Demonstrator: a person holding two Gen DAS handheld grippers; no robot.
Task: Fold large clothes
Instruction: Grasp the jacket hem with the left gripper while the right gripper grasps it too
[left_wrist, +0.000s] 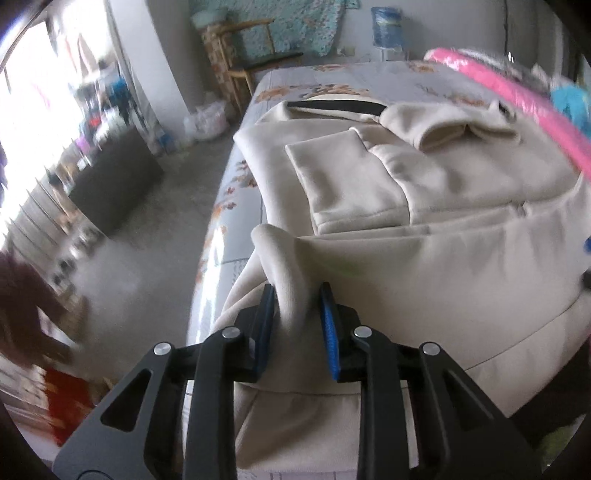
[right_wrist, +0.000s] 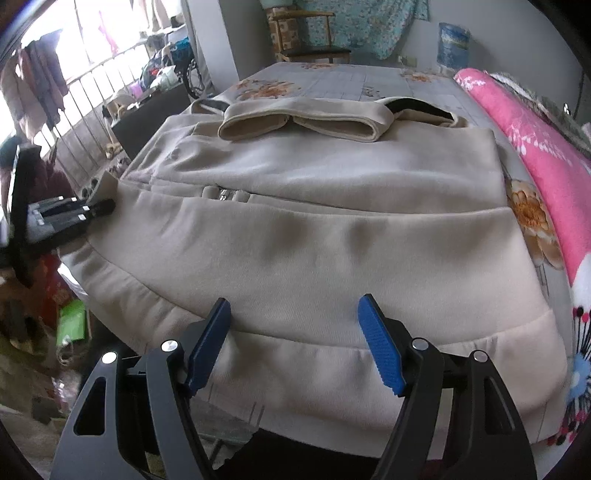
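A cream sweatshirt (right_wrist: 314, 236) lies spread on the bed (right_wrist: 332, 79), its sleeves already folded in across the far end and its ribbed hem hanging toward the near edge where the person stands. The left tool (left_wrist: 297, 325) has a bunched fold of the garment's left side between its blue pads, which sit close against the cloth, so I take it as clamped on that fold; in the right wrist view the same tool (right_wrist: 98, 208) shows at the garment's left edge, about halfway along. The right tool (right_wrist: 293, 341) hovers over the hem with its jaws wide apart and nothing between them, the fabric just beneath. The sweatshirt's long axis runs straight away from both tools, hem near, collar far. Since the left hand has the side, my guess is that side gets carried across toward the pink blanket (right_wrist: 535, 147) on the right, with the right tool nearest the hem and free to pin or lift it.
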